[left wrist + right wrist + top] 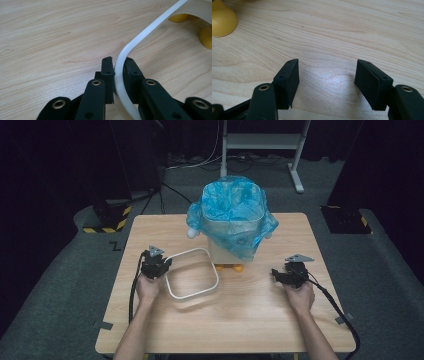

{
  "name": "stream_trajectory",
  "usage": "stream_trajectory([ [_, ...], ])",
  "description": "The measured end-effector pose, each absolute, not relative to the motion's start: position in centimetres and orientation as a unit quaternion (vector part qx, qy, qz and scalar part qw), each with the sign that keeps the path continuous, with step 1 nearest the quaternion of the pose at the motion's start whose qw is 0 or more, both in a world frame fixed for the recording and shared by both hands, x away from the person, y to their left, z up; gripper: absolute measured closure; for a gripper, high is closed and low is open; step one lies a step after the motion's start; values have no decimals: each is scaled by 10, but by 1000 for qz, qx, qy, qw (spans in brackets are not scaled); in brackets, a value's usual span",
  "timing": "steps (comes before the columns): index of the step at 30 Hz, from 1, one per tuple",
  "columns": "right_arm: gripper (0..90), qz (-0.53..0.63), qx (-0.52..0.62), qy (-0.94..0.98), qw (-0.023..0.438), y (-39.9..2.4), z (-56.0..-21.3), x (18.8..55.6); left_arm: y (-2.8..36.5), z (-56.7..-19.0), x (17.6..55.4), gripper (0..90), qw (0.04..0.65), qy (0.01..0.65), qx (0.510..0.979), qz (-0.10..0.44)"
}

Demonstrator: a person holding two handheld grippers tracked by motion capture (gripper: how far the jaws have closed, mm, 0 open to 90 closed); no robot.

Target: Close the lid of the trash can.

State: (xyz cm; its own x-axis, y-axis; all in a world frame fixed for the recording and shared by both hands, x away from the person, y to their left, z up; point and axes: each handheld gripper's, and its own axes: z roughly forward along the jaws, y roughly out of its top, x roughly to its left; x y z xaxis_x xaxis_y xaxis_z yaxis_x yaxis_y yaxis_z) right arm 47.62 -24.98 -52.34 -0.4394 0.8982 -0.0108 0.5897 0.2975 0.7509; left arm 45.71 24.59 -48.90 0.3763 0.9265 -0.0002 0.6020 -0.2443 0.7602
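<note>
A white rounded-square ring point(192, 273) hangs tilted just above the wooden table point(260, 320), in front of a small bin. My left gripper point(159, 265) is shut on the ring's left corner; in the left gripper view the white band point(119, 75) is pinched between the two black pads point(108, 68). The bin point(231, 227) is beige, lined with a blue plastic bag point(232, 207), and stands on orange feet point(236, 268). My right gripper point(278, 275) rests low at the right, open, with bare table between its pads point(288, 80).
An orange foot of the bin point(222, 20) lies to the upper left of my right gripper. A metal stand point(262, 142) and black cables sit on the floor beyond the table. Black-and-yellow striped bases point(107, 220) flank the far corners.
</note>
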Motion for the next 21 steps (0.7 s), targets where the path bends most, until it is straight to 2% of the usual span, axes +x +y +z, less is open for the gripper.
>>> stream_trajectory([
  [8,357,347,481,774,222,-250,-523,476,252,-480,447,803,357,505,755,220],
  [21,356,347,480,775,222,-250,-523,476,254,-455,432,803,369,481,761,231],
])
